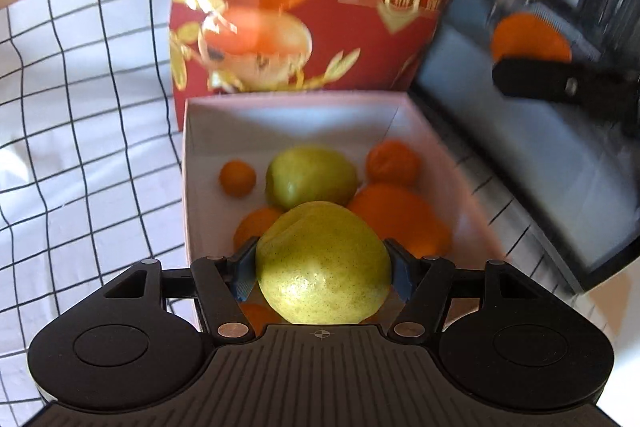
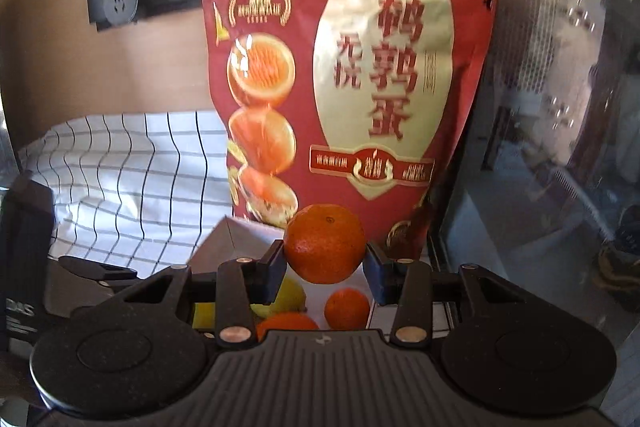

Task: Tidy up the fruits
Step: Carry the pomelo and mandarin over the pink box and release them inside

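Observation:
My left gripper (image 1: pixel 323 267) is shut on a yellow-green pear (image 1: pixel 323 263) and holds it over the near end of a white box (image 1: pixel 288 113). In the box lie another green pear (image 1: pixel 310 177) and several oranges (image 1: pixel 400 223). My right gripper (image 2: pixel 325 263) is shut on an orange (image 2: pixel 325 243) and holds it above the box's right side (image 2: pixel 224 239). More fruit lies below it: an orange (image 2: pixel 346 308) and a pear (image 2: pixel 290 297). The right gripper with its orange also shows in the left wrist view (image 1: pixel 532 41).
A tall red snack bag (image 2: pixel 344 87) stands right behind the box. A glass-fronted appliance (image 2: pixel 560 127) stands to the right. A white checked cloth (image 1: pixel 80 107) covers the table to the left. A wall socket rail (image 2: pixel 120 3) is behind.

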Available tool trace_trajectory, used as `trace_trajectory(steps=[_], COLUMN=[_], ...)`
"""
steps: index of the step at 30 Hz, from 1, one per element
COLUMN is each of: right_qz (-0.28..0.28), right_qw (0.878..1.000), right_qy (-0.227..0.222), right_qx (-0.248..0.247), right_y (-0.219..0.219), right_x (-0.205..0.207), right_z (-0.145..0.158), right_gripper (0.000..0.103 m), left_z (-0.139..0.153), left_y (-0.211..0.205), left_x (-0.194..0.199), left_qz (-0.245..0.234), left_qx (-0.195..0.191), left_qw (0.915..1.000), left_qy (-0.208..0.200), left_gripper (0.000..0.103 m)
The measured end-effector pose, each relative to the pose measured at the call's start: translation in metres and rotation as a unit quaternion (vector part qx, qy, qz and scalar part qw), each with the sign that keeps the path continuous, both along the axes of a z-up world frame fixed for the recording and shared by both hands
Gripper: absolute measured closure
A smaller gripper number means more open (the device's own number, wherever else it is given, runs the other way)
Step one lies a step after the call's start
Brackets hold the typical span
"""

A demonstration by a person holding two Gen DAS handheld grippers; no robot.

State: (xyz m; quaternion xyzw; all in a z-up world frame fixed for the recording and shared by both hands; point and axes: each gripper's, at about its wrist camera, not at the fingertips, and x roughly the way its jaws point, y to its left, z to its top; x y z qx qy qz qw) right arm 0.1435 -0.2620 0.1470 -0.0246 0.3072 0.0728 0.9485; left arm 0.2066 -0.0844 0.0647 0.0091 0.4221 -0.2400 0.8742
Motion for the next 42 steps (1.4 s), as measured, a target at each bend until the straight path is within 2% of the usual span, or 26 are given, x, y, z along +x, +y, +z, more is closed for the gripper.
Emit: trace_trajectory(steps=[4,9,12,23,26,28,30,32,34,38,42], right_qz=[0.006,0.016,0.022,0.032,0.02,0.004,-0.007,-0.011,-0.022,-0.041,-0.045], right_qw=[1.0,0.999,0.998,0.992,0.992,0.993,0.992,0.991,0.993,0.997,0.998], right_qy=[0.016,0.038,0.051,0.118,0.125,0.114,0.122,0.13,0.116,0.063,0.026], right_qx=[0.0,0.009,0.013,0.029,0.015,-0.008,-0.018,0.001,0.013,-0.005,-0.021], right_y=[0.002,0.013,0.021,0.072,0.087,0.097,0.102,0.102,0.099,0.096,0.091], right_x=[0.007,0.021,0.029,0.074,0.087,0.09,0.091,0.086,0.073,0.033,-0.019], right_z=[-0.012,-0.026,-0.033,-0.071,-0.084,-0.086,-0.085,-0.081,-0.071,-0.048,-0.035], right_gripper=[0.062,0.062,0.062,0.062,0.06,0.056,0.052,0.05,0.047,0.037,0.034], left_z=[0.004,0.027,0.034,0.027,0.024,0.02,0.015,0.008,0.002,-0.008,-0.016], left_y=[0.01,0.033,0.045,0.123,0.14,0.15,0.157,0.16,0.16,0.15,0.132], left_x=[0.002,-0.007,-0.017,-0.083,-0.099,-0.106,-0.11,-0.112,-0.115,-0.122,-0.137], left_qz=[0.016,0.039,0.047,0.114,0.124,0.13,0.133,0.133,0.132,0.111,0.089], left_qx=[-0.006,-0.065,-0.061,-0.084,-0.082,-0.08,-0.082,-0.081,-0.079,-0.066,-0.053], left_qw=[0.9997,0.9948,0.9938,0.9887,0.9881,0.9876,0.9873,0.9874,0.9878,0.9911,0.994], left_qy=[-0.016,-0.069,-0.08,-0.047,-0.042,-0.038,-0.032,-0.027,-0.025,-0.032,-0.035], left_gripper=[0.034,0.037,0.037,0.037,0.037,0.037,0.037,0.037,0.037,0.037,0.037])
